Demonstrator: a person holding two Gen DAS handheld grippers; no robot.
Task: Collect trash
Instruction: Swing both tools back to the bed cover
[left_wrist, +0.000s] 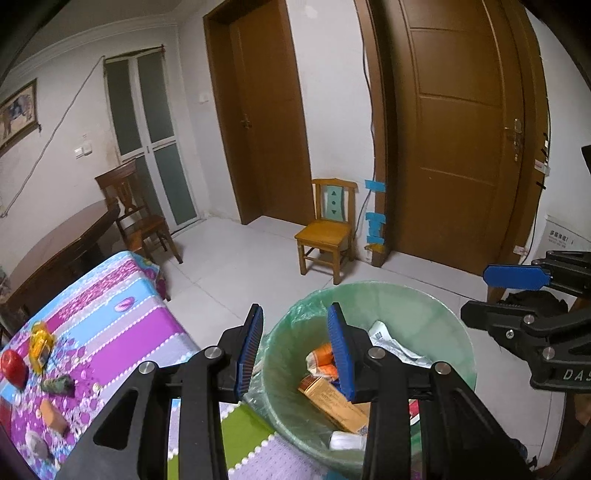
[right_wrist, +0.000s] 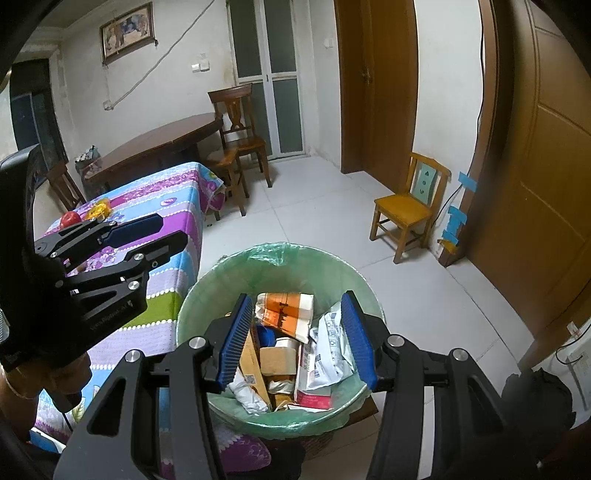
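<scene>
Trash (right_wrist: 291, 347) fills the green-lined bin (right_wrist: 221, 288) on the floor beside the cloth-covered table (right_wrist: 173, 206). The right gripper (right_wrist: 299, 339) hangs over it, jaws partly apart and empty. The left gripper (left_wrist: 295, 350) hovers at the bin's near rim, likewise parted, holding nothing. More items (left_wrist: 37, 365) lie on the table

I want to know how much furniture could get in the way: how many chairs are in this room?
3. A small light chair by the brown doors, a dark chair at the wooden table's far end, another dark chair at its near-left side. More may be hidden.
</scene>
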